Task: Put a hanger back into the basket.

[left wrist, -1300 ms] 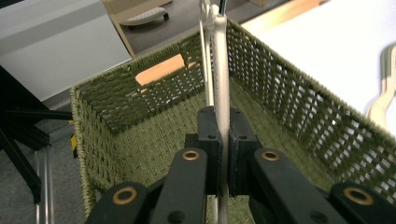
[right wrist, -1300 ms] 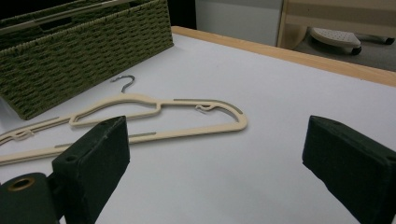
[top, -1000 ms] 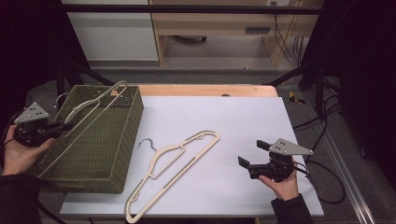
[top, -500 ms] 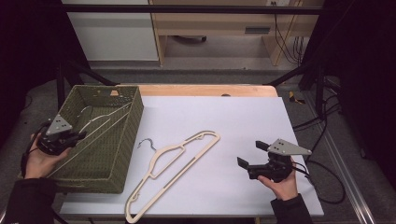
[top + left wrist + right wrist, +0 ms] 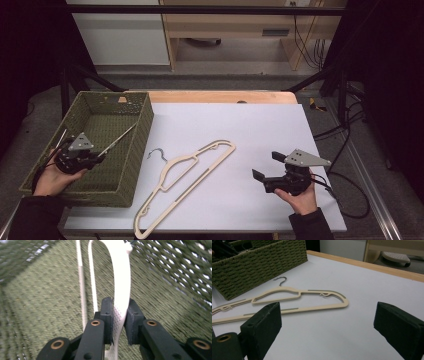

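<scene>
My left gripper [image 5: 98,158] is down inside the green woven basket [image 5: 137,145], and a person's hand holds it at the basket's near left. In the left gripper view its jaws [image 5: 119,312] clamp one arm of a cream hanger [image 5: 121,277]; they have just been opening slightly, with the arm still touching both pads. That hanger's thin bar [image 5: 118,140] slants up toward the basket's right wall. A second cream hanger [image 5: 196,169] with a metal hook lies flat on the white table. My right gripper [image 5: 267,166] hovers open to its right, nothing between its pads [image 5: 327,322].
The white table top [image 5: 250,122] has a wooden far edge. From the right gripper view, the basket [image 5: 262,262] stands at the far left, behind the lying hanger [image 5: 294,296]. Cables hang off the table's right side. A cabinet and shelf stand behind the table.
My left gripper has come down and to the right, lowering the held hanger from above the basket's rim into the basket. The right gripper and the hanger on the table have not moved.
</scene>
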The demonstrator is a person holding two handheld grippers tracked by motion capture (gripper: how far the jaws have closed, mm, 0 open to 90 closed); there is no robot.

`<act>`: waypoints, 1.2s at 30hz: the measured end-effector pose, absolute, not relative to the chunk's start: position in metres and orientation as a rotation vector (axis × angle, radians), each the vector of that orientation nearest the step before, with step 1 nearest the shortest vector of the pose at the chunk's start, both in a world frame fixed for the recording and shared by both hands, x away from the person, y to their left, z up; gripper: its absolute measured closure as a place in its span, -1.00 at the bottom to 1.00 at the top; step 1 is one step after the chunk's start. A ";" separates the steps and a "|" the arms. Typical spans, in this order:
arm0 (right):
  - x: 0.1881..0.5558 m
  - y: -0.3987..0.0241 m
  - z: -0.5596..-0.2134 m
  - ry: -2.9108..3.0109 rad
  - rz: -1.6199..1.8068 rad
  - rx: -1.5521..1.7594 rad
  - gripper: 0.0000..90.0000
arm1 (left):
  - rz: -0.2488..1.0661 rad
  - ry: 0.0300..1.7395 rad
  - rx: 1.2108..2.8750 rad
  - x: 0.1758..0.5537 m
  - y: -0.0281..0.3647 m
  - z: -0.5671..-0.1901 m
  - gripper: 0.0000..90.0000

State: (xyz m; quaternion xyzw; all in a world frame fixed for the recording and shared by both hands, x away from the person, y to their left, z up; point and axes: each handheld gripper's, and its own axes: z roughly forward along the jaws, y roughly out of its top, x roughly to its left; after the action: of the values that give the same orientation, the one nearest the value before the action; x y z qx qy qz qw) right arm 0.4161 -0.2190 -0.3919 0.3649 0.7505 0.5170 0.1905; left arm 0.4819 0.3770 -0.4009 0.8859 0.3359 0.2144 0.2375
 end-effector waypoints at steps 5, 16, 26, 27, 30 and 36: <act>0.416 -0.218 -0.392 2.111 1.452 1.031 -0.81 | 0.583 0.899 2.488 0.482 0.368 -0.405 0.69; 0.416 -0.217 -0.393 2.118 1.452 1.021 -0.81 | 0.587 0.882 2.525 0.481 0.360 -0.406 0.56; 0.416 -0.215 -0.391 2.114 1.462 1.023 -0.82 | 0.671 0.916 2.300 0.466 0.361 -0.366 -0.17; 0.416 -0.215 -0.391 2.114 1.463 1.023 -0.82 | 0.673 0.920 2.266 0.462 0.360 -0.361 -0.22; 0.416 -0.214 -0.391 2.110 1.475 1.018 -0.82 | 0.674 0.918 2.145 0.449 0.356 -0.350 -0.45; 0.416 -0.215 -0.390 2.095 1.490 1.022 -0.83 | 0.611 0.910 1.926 0.420 0.339 -0.333 -0.63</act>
State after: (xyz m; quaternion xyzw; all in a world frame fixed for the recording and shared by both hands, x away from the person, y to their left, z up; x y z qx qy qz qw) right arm 0.4157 -0.2154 -0.3896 0.3630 0.7439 0.5293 0.1865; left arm 0.4196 0.3392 -0.3330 0.7777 0.3675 0.2466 0.4464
